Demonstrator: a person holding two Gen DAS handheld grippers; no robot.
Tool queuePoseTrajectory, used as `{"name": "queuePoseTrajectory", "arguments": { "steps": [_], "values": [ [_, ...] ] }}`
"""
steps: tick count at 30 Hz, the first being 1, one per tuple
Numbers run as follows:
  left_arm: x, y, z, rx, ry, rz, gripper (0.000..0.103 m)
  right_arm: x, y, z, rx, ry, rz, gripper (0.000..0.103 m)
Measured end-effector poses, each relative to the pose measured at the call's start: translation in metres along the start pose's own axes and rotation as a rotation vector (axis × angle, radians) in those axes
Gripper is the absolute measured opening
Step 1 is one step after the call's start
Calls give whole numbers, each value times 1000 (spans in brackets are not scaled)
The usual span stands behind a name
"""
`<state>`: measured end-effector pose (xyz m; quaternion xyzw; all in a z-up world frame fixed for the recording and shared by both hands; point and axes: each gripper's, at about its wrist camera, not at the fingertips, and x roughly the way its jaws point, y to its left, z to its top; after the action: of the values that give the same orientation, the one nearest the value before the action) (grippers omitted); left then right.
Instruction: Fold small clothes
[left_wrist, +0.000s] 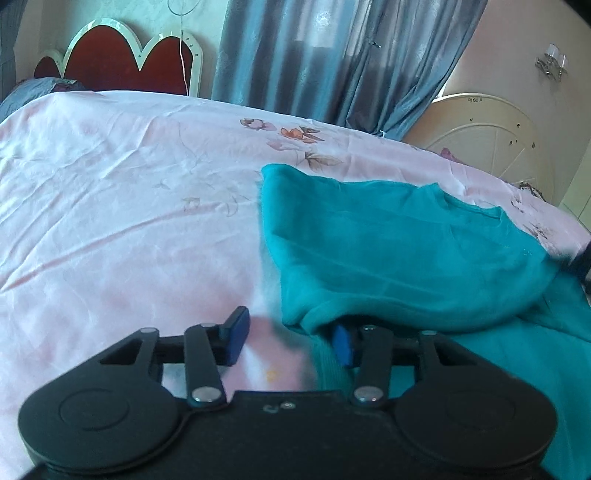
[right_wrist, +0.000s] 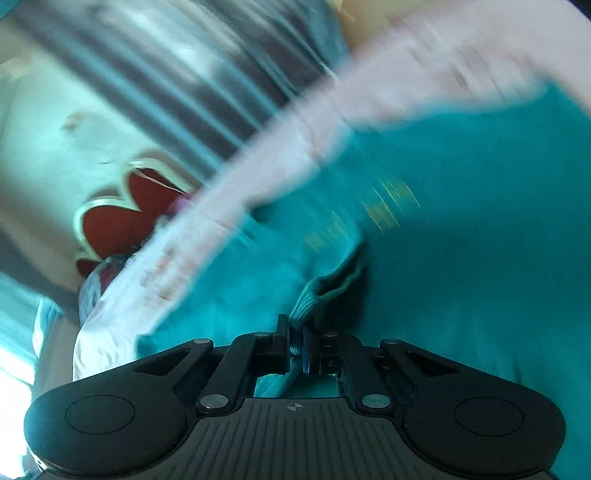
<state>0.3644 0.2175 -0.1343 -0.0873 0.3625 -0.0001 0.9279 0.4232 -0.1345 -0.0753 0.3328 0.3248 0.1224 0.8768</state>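
Note:
A teal garment (left_wrist: 402, 243) lies on the pink floral bedsheet (left_wrist: 110, 206), partly folded over itself. My left gripper (left_wrist: 290, 341) is open just above the sheet. A rolled edge of the garment lies over its right blue pad (left_wrist: 341, 345), and nothing is pinched between the pads. In the blurred, tilted right wrist view the right gripper (right_wrist: 295, 345) is shut on a ribbed edge of the teal garment (right_wrist: 461, 258), with the cloth bunched between the fingers. Faint yellow print (right_wrist: 373, 214) shows on the fabric.
A red headboard with white trim (left_wrist: 122, 62) stands at the far left of the bed. Grey-blue curtains (left_wrist: 332, 55) hang behind it. A cream arched footboard (left_wrist: 491, 140) is at the right. A dark object (left_wrist: 583, 262) shows at the right edge of the left wrist view.

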Motion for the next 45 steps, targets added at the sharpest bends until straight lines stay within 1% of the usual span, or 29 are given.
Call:
{"name": "queuePoseTrajectory", "arguments": {
  "steps": [2, 3, 4, 5, 6, 9, 12, 14, 15, 16, 17, 18, 19, 23, 25, 28, 29, 30, 31, 32, 34, 36, 37, 38, 39, 40, 42, 44, 45],
  "values": [
    [1, 2, 0, -7, -2, 0, 44, -24, 2, 9, -21, -105, 22, 4],
    [0, 2, 1, -17, -2, 2, 43, -24, -1, 11, -61, -101, -34, 4],
    [0, 4, 2, -35, -3, -2, 43, -15, -7, 11, -99, -39, -95, 4],
    [0, 4, 3, -37, -4, -3, 43, -7, -17, 9, -85, 28, -109, 5],
    [0, 2, 2, -25, -7, 2, 43, -6, -22, 6, -74, 47, -107, 5],
    [-2, -2, 1, -23, -20, 4, 43, -7, -22, -2, -84, 47, -107, 5],
    [-3, -3, -2, -43, -25, -4, 41, -9, -27, -1, -52, 17, -144, 5],
    [-5, -2, -5, -49, -27, 1, 43, -10, -33, 5, -44, -10, -181, 5],
    [-5, -2, -6, -44, -25, 15, 41, -12, -36, 9, -47, -17, -204, 5],
    [-7, -1, -9, -39, -31, 22, 41, -10, -40, 10, -60, -4, -233, 5],
    [-8, 0, -11, -41, -35, 18, 41, -6, -43, 11, -81, 32, -248, 5],
    [-9, 0, -11, -36, -34, 14, 41, -3, -44, 9, -104, 59, -254, 5],
    [-9, 0, -10, -29, -29, 9, 41, -3, -42, 6, -139, 67, -255, 5],
    [-7, 4, -4, -50, -20, -28, 40, -6, -43, 2, -146, 70, -242, 5],
    [-5, 4, -2, -55, -24, -18, 37, -7, -40, 0, -157, 72, -230, 5],
    [-9, 10, -4, -103, -56, 13, 36, -22, -33, 0, -165, 23, -197, 5],
    [-9, 9, -5, -102, -59, 19, 36, -27, -34, -4, -168, 16, -184, 5],
    [-7, 8, -8, -95, -49, 21, 36, -24, -36, -8, -189, 38, -202, 5],
    [-6, 8, -9, -93, -47, 20, 36, -14, -41, -14, -207, 96, -251, 5],
    [-6, 8, -9, -94, -49, 18, 36, -6, -49, -18, -186, 137, -278, 5],
    [-7, 10, -6, -93, -36, 10, 37, -5, -57, -19, -136, 130, -255, 5],
    [-12, 13, -6, -82, -12, -20, 40, -9, -54, -17, -148, 132, -253, 5],
    [-18, 16, -7, -74, -1, -37, 41, -15, -53, -16, -167, 120, -278, 6],
    [-24, 18, -8, -65, 5, -34, 42, -20, -52, -16, -182, 106, -304, 11],
    [-34, 17, -8, -52, -4, -24, 42, -30, -52, -14, -190, 66, -346, 33],
    [-45, 15, -6, -36, -39, -37, 43, -41, -51, -11, -188, 18, -348, 45],
    [-55, 0, 4, 18, -102, -85, 46, -49, -46, -5, -195, -25, -305, 45],
    [-44, -19, 12, 63, -100, -138, 49, -40, -34, -2, -245, -22, -277, 45],
    [-34, -27, 16, 70, -85, -168, 49, -32, -27, -4, -284, -5, -272, 38]
  ]
}}
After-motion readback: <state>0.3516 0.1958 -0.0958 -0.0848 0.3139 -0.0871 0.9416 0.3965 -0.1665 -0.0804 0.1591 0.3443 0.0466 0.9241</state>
